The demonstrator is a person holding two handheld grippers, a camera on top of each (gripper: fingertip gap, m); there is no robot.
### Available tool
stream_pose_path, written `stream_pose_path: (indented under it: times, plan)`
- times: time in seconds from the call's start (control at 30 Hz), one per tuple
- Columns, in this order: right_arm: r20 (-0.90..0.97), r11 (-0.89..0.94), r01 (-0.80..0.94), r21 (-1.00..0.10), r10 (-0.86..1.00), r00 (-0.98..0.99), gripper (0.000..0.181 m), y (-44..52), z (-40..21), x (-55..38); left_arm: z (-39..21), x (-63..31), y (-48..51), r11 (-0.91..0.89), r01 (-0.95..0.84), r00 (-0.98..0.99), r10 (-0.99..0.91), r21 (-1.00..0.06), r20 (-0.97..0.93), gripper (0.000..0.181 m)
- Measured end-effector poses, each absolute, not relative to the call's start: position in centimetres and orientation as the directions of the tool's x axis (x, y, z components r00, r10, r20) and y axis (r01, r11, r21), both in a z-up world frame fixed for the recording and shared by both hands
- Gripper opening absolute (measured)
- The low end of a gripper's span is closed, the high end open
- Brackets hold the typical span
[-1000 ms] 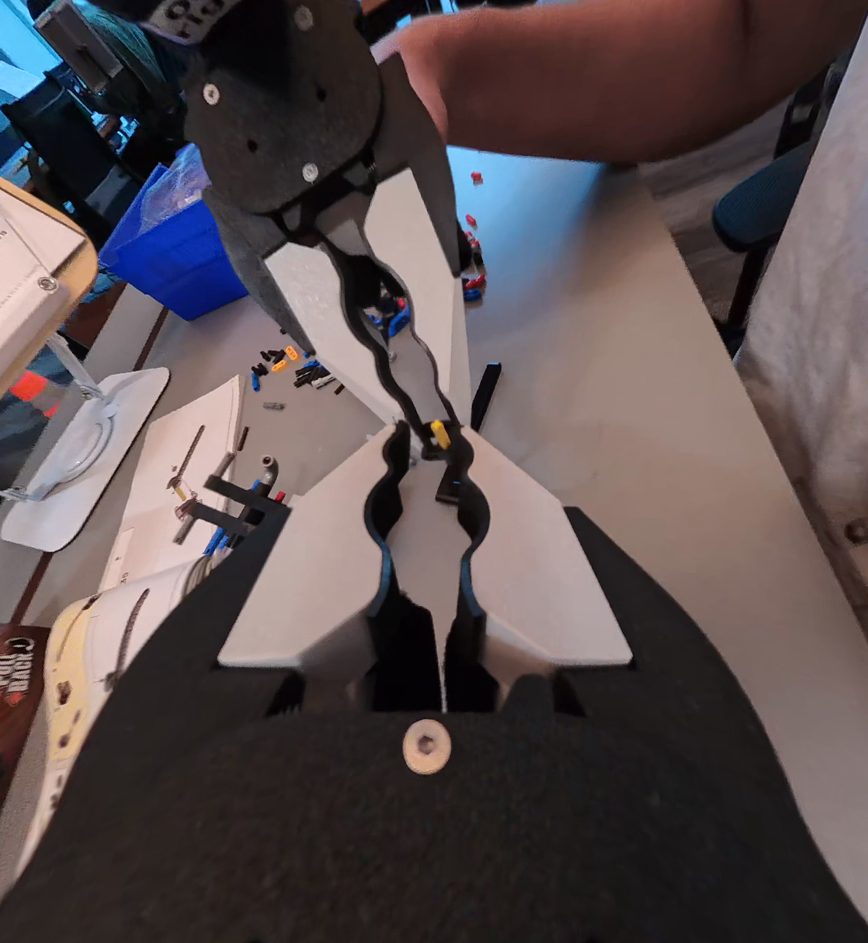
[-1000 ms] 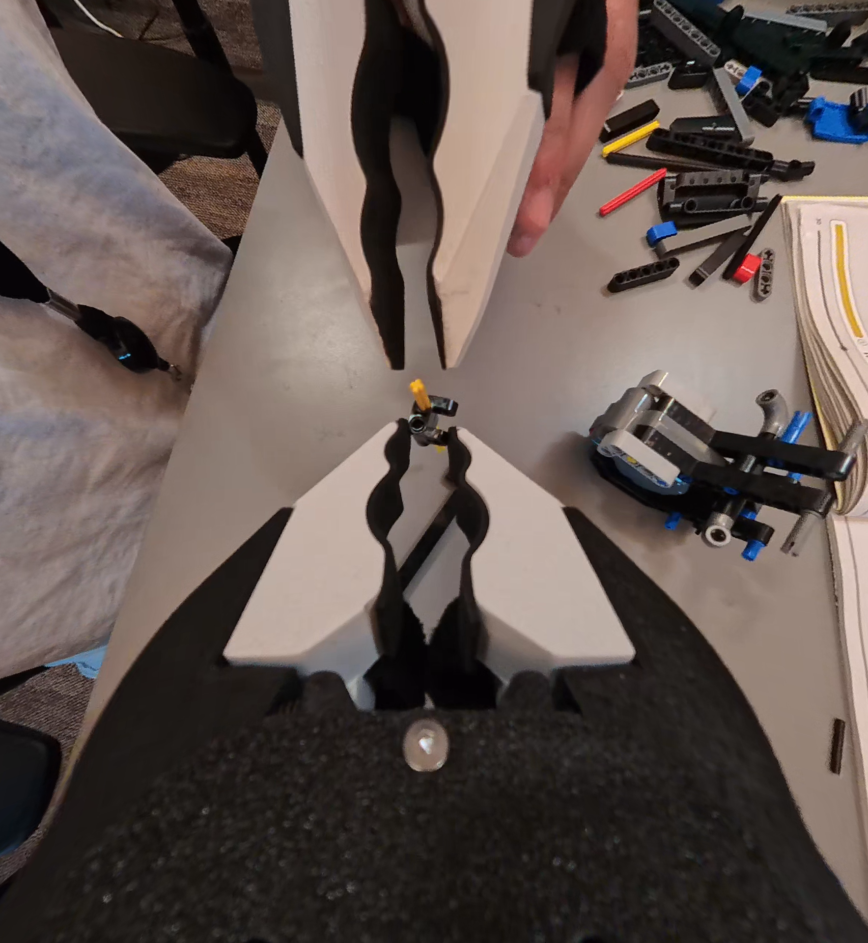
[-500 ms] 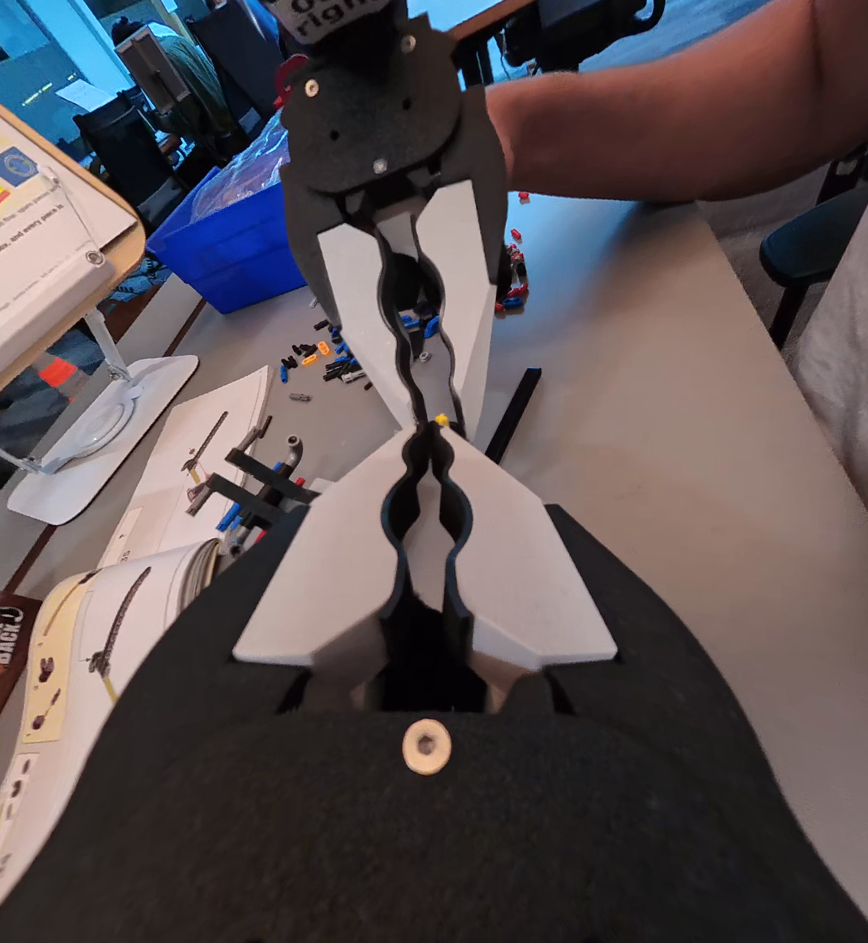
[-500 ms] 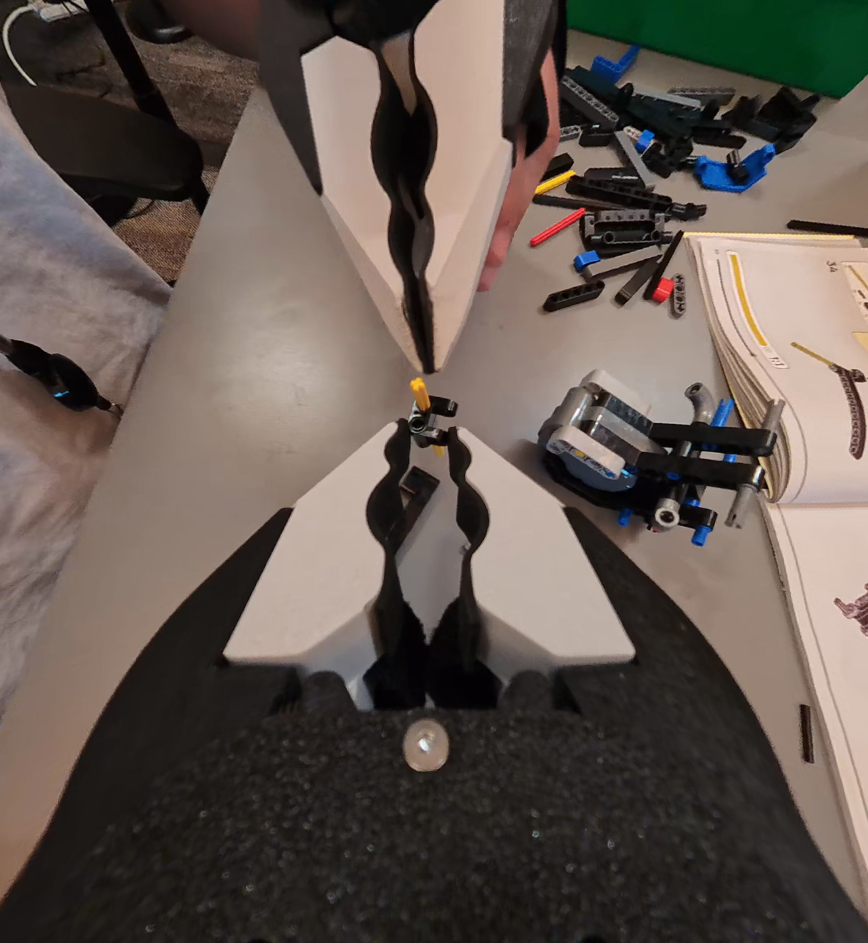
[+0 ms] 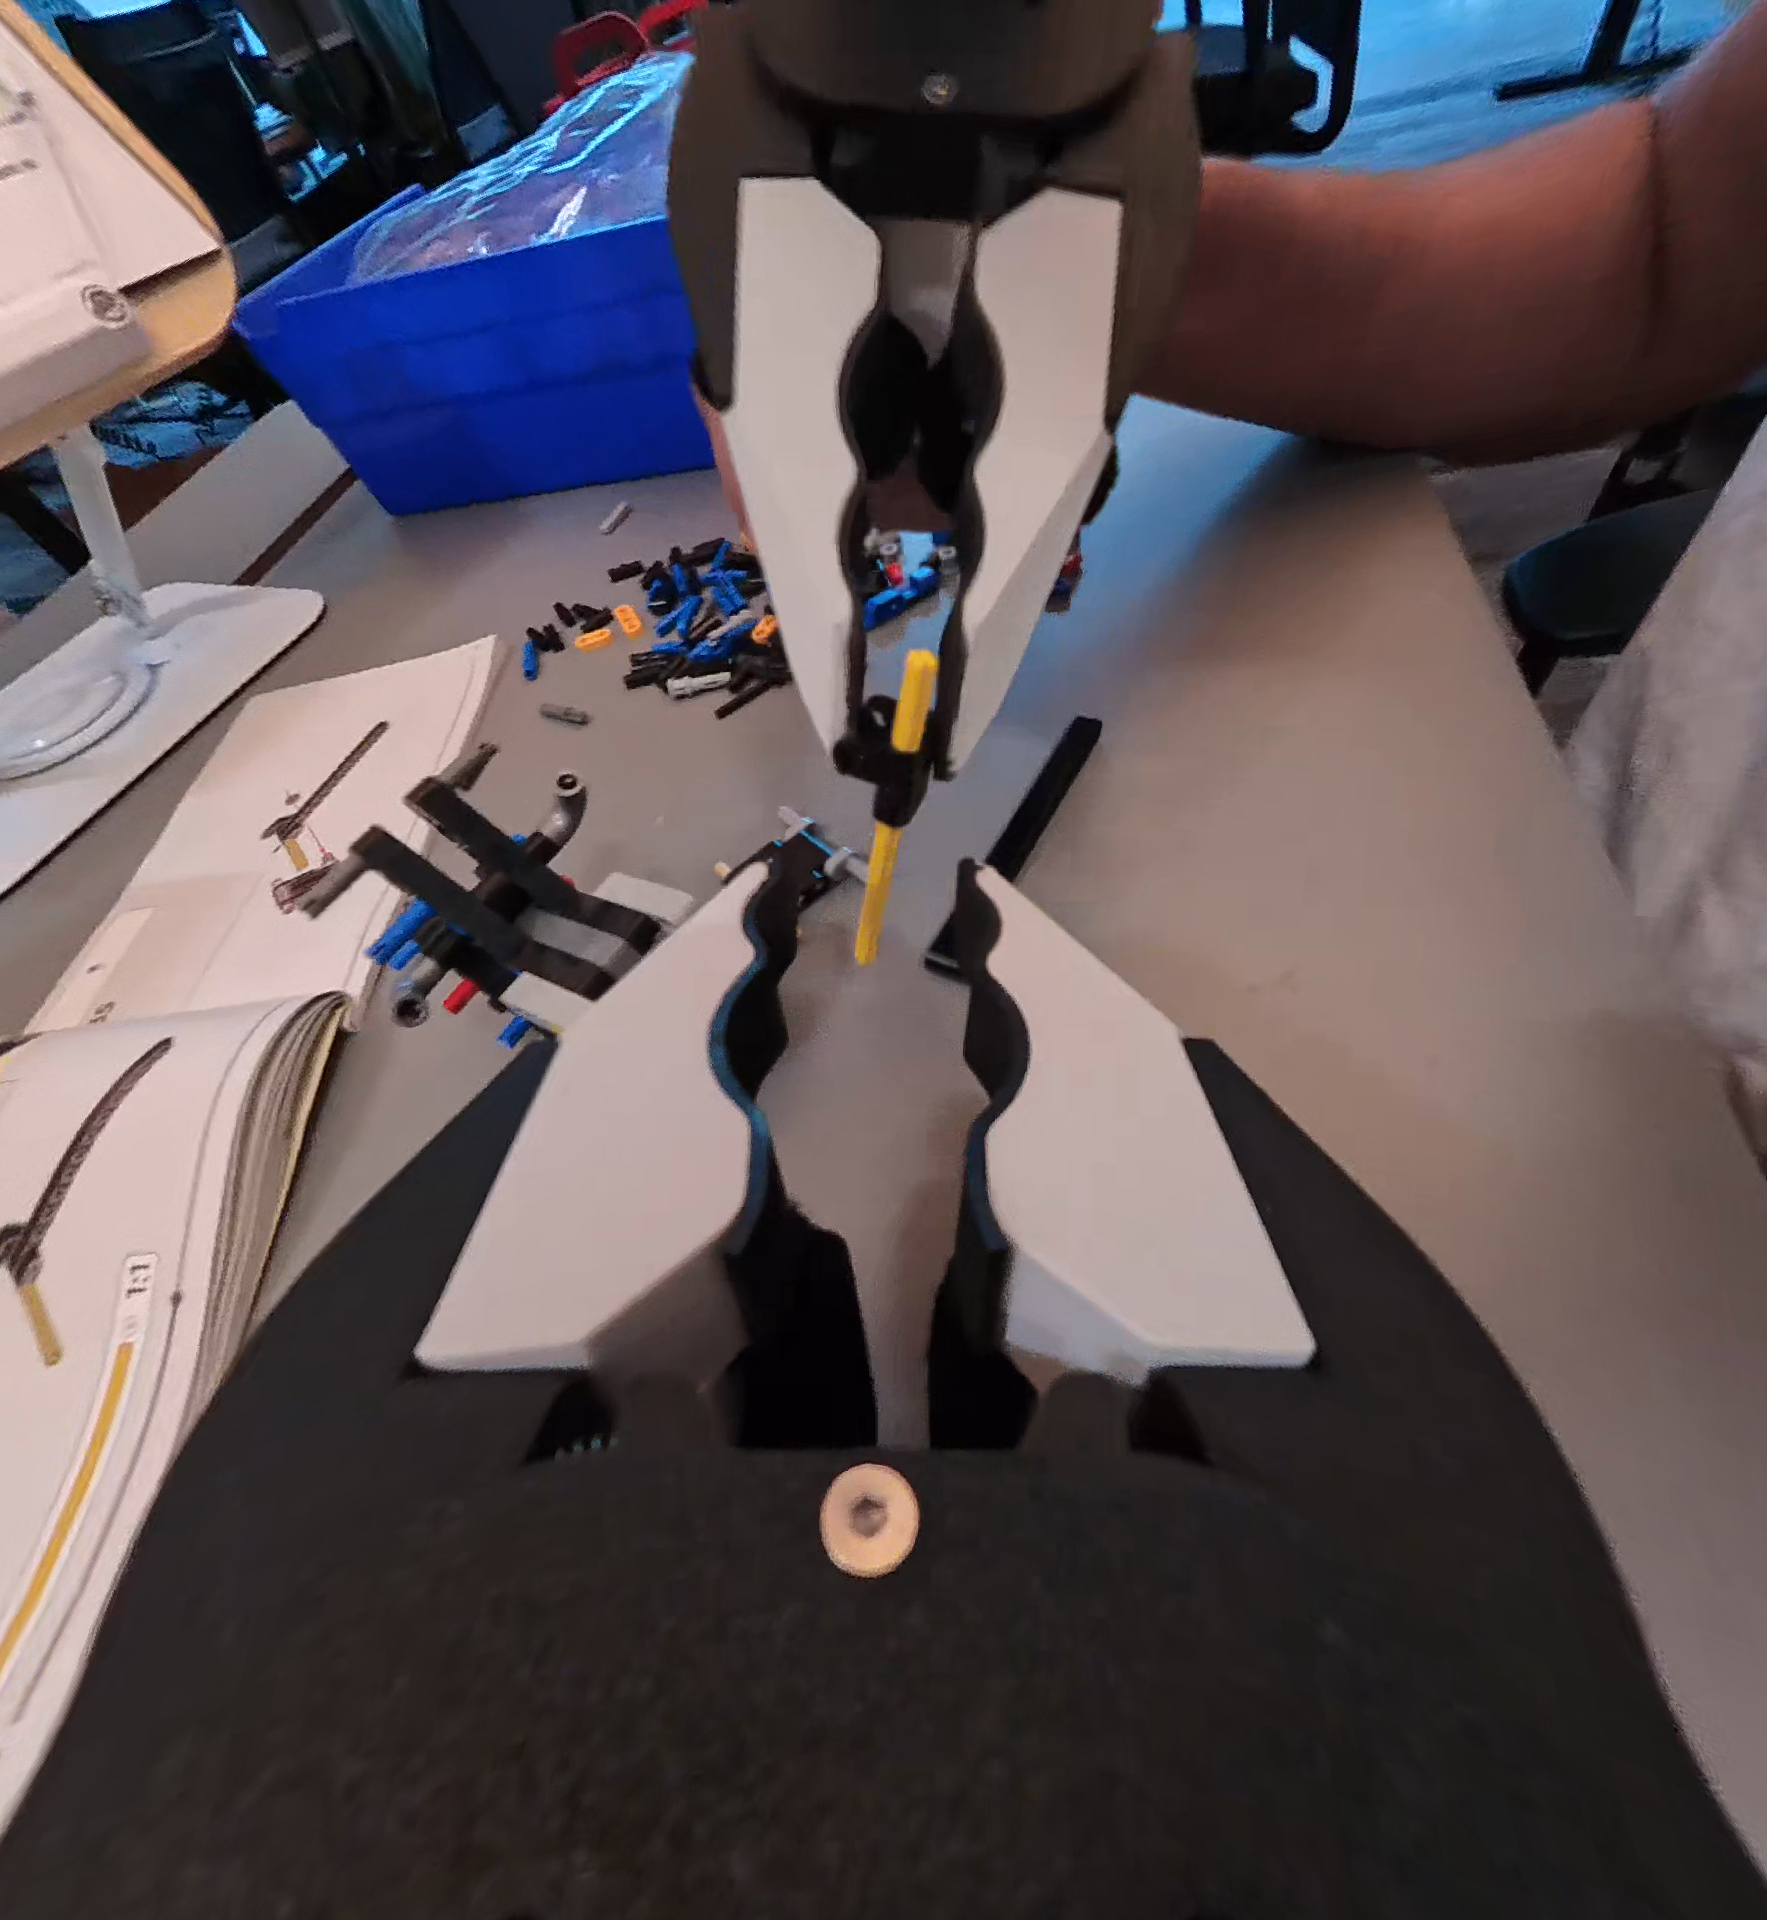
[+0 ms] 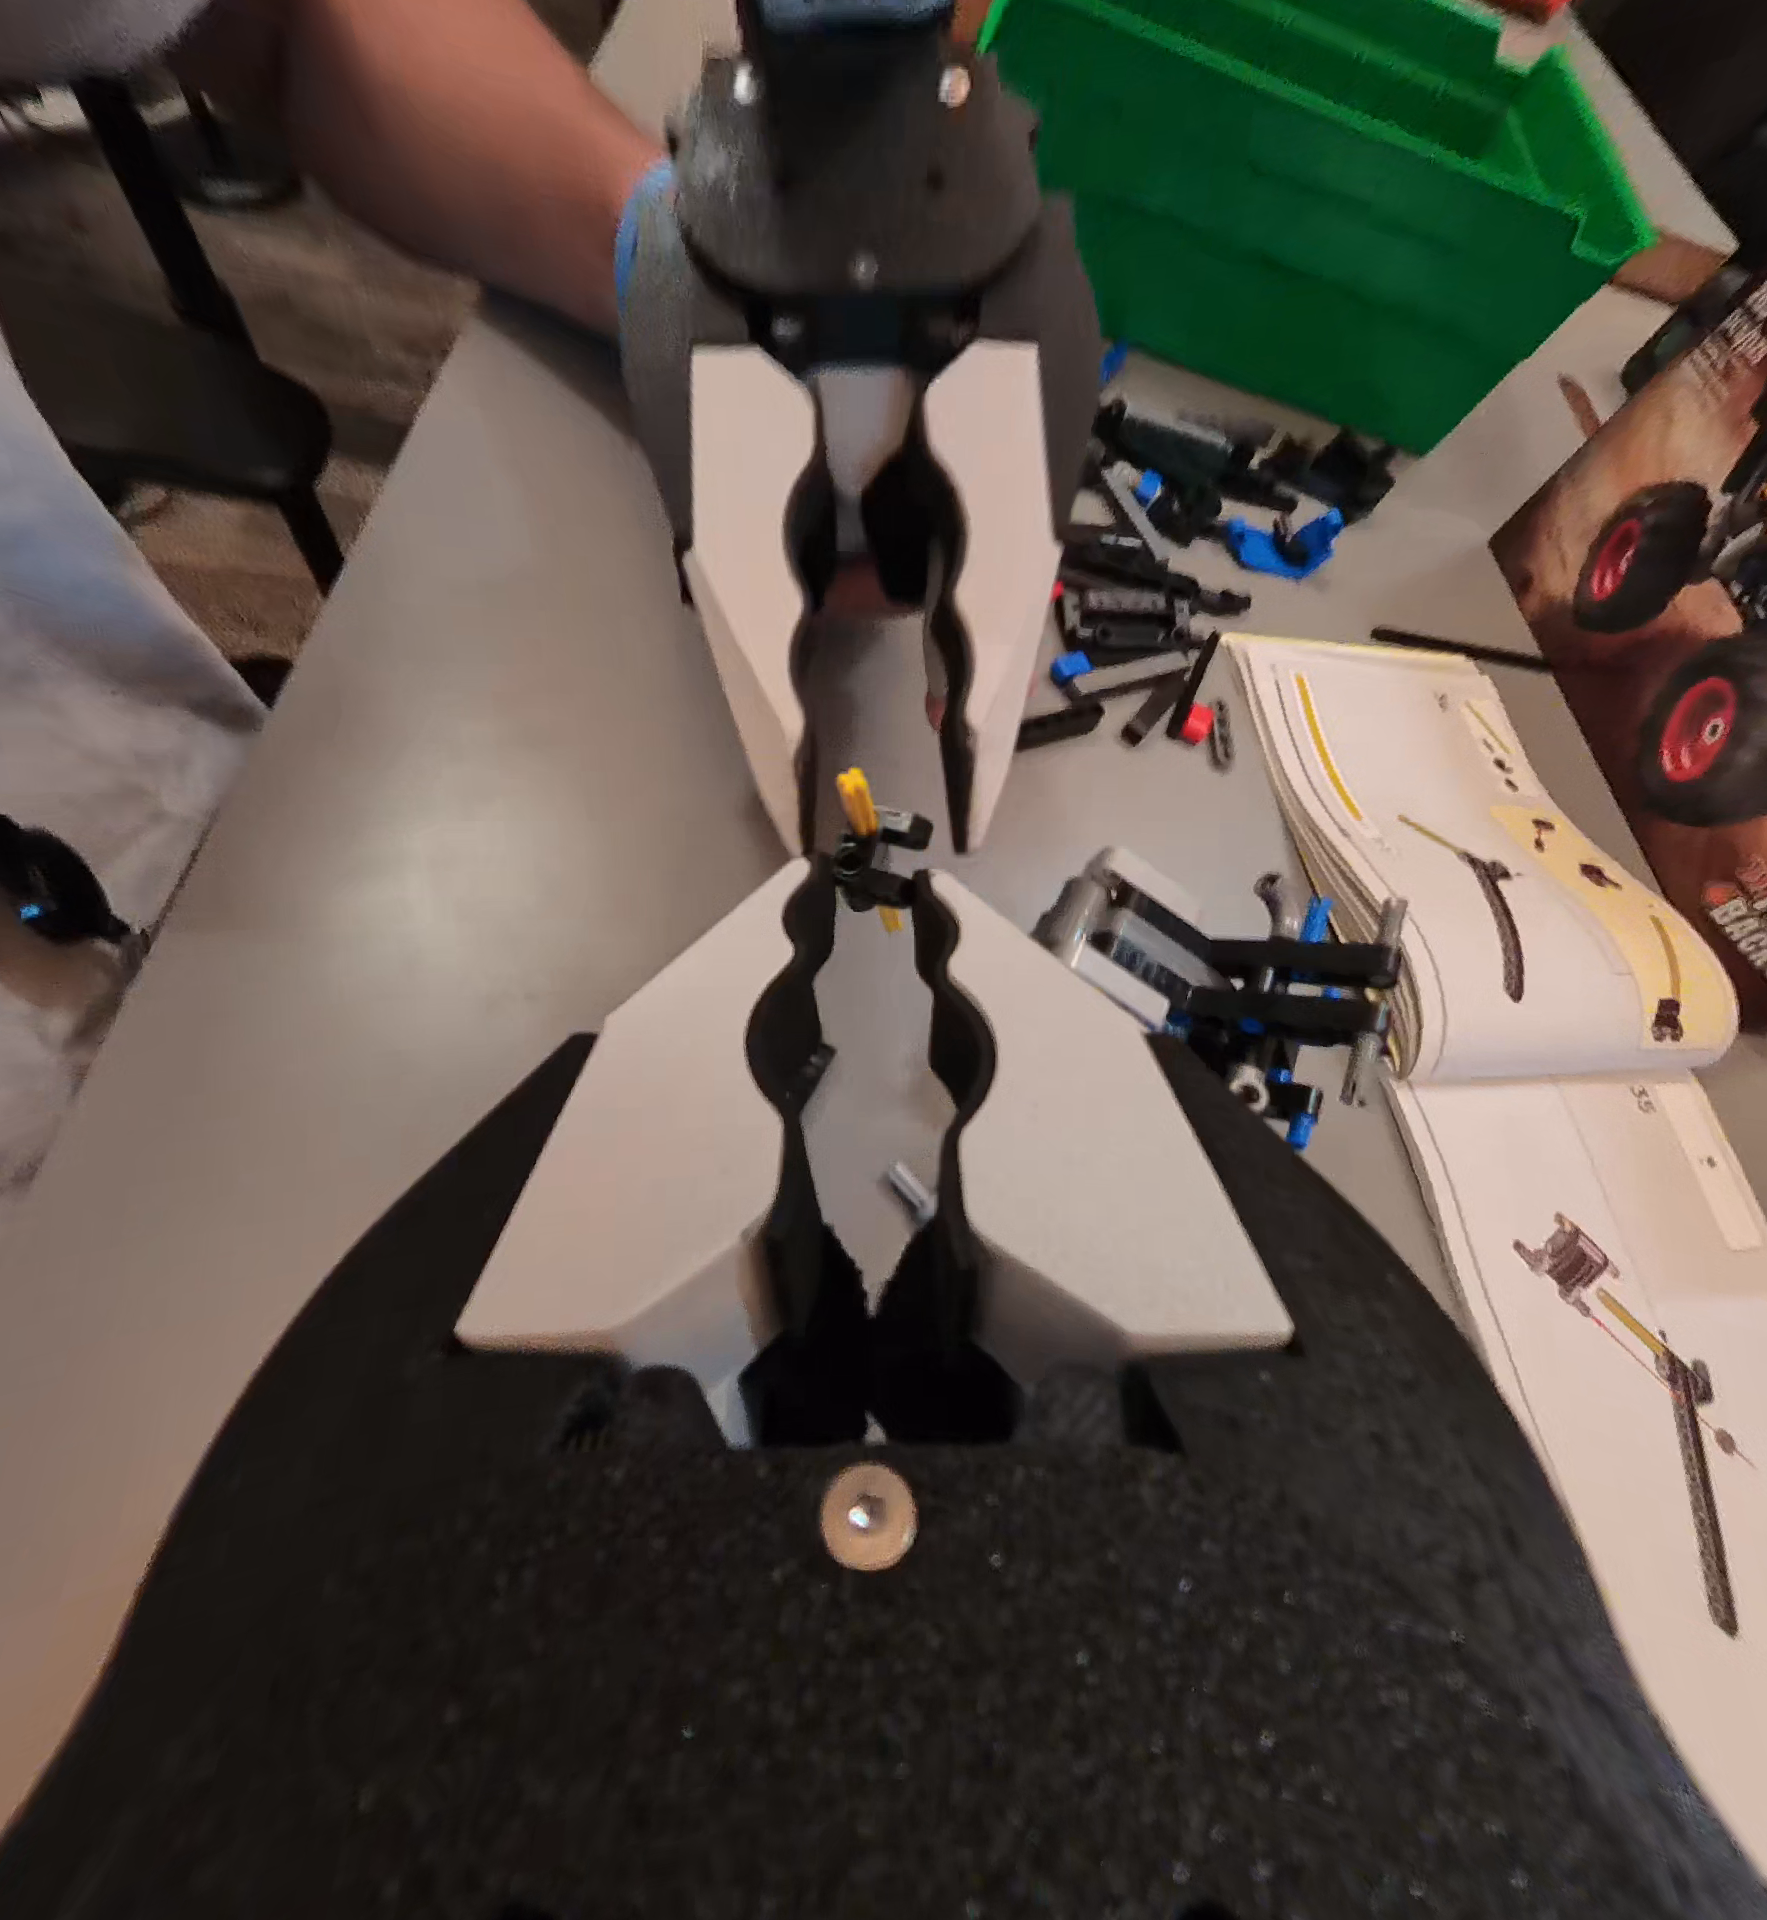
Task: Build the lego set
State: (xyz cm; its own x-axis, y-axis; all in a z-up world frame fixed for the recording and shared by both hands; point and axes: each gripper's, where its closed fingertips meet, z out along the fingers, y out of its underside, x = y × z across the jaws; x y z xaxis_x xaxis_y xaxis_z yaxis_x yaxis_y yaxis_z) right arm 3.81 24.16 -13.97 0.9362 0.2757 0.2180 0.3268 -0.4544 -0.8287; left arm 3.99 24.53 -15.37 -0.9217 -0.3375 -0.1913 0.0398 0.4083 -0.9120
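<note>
My right gripper (image 6: 866, 885) is shut on a small black connector with a yellow axle (image 6: 856, 816) through it and holds it above the grey table (image 6: 505, 790). In the left wrist view the right gripper (image 5: 900, 764) hangs from above with the yellow axle (image 5: 884, 862) pointing down between my fingers. My left gripper (image 5: 868, 883) is open and empty, its tips on either side of the axle's lower end without touching it. It faces the right one, tip to tip (image 6: 884, 836). A partly built black, grey and blue assembly (image 5: 505, 914) (image 6: 1222, 987) lies on the table beside the grippers.
An open instruction booklet (image 5: 79, 1195) (image 6: 1481, 883) lies by the assembly. Loose parts (image 5: 692, 634) (image 6: 1170, 582) are scattered beyond. A blue bin (image 5: 505, 353), a green bin (image 6: 1326, 208), the set's box (image 6: 1741, 623), a long black beam (image 5: 1045, 790) and a small grey pin (image 6: 910, 1190) are around.
My left gripper was shut at the yellow axle and has opened and drawn back from it. The right gripper keeps hold of the connector and axle.
</note>
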Motion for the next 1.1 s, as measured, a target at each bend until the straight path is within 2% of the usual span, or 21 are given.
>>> stream_pose_path:
  times: [0.03, 0.17, 0.23, 0.4, 0.77, 1.1]
  plan:
    - [0.225, -0.44, 0.325, -0.837, 0.263, 0.938, 0.014, 24.4, -13.8, 3.8, -15.6, 3.9, 24.4, 0.429, 0.064, -0.918, -0.329, -0.901, -0.222, 0.028]
    - [0.254, -0.396, 0.35, -0.849, 0.275, 0.927, 0.014, 24.9, -13.7, 3.1, -16.0, 3.9, 24.3, 0.498, 0.171, -0.871, -0.326, -0.85, -0.366, 0.021]
    - [0.23, -0.396, 0.332, -0.856, 0.284, 0.931, 0.014, 25.1, -13.8, 2.9, -15.9, 3.9, 24.3, 0.511, 0.204, -0.855, -0.323, -0.835, -0.406, 0.003]
    - [0.241, -0.435, 0.333, -0.837, 0.253, 0.937, 0.013, 25.0, -14.8, 3.9, -16.0, 4.7, 25.0, 0.509, 0.191, -0.85, -0.342, -0.84, -0.4, 0.002]
    - [0.195, -0.386, 0.264, -0.884, 0.207, 0.959, 0.014, 24.6, -13.0, 4.8, -14.7, 6.2, 26.5, 0.454, 0.241, -0.807, -0.398, -0.858, -0.437, 0.001]
    - [0.218, -0.406, 0.283, -0.869, 0.198, 0.956, 0.011, 24.7, -13.5, 5.0, -13.6, 6.9, 27.4, 0.422, 0.233, -0.787, -0.447, -0.876, -0.425, 0.002]
